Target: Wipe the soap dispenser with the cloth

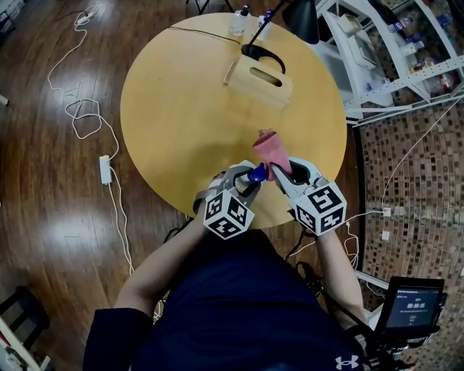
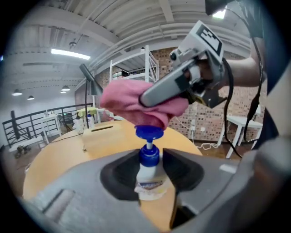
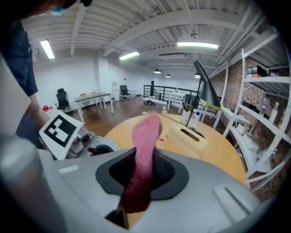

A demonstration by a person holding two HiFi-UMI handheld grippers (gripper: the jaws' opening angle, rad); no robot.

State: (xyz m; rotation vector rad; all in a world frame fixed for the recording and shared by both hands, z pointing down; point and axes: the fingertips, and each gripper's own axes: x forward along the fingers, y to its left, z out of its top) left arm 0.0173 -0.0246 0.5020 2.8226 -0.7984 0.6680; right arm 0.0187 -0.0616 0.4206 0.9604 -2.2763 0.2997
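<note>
My left gripper (image 1: pixel 246 182) is shut on a small soap dispenser (image 1: pixel 257 174) with a blue pump top, holding it above the near edge of the round wooden table (image 1: pixel 181 123). In the left gripper view the white bottle (image 2: pixel 149 170) stands upright between the dark pads. My right gripper (image 1: pixel 280 174) is shut on a pink cloth (image 1: pixel 272 147), just right of the dispenser. The cloth (image 2: pixel 127 103) hangs bunched right over the pump head (image 2: pixel 149 132), touching or nearly touching it. In the right gripper view the cloth (image 3: pixel 144 150) sticks up as a folded strip from between the pads.
A wooden tissue box (image 1: pixel 261 81) and a black desk lamp (image 1: pixel 301 18) stand at the table's far side, with small bottles (image 1: pixel 239 22) behind. A white shelf unit (image 1: pixel 391 58) is at the right. Cables (image 1: pixel 87 116) and a power strip (image 1: pixel 106 169) lie on the floor.
</note>
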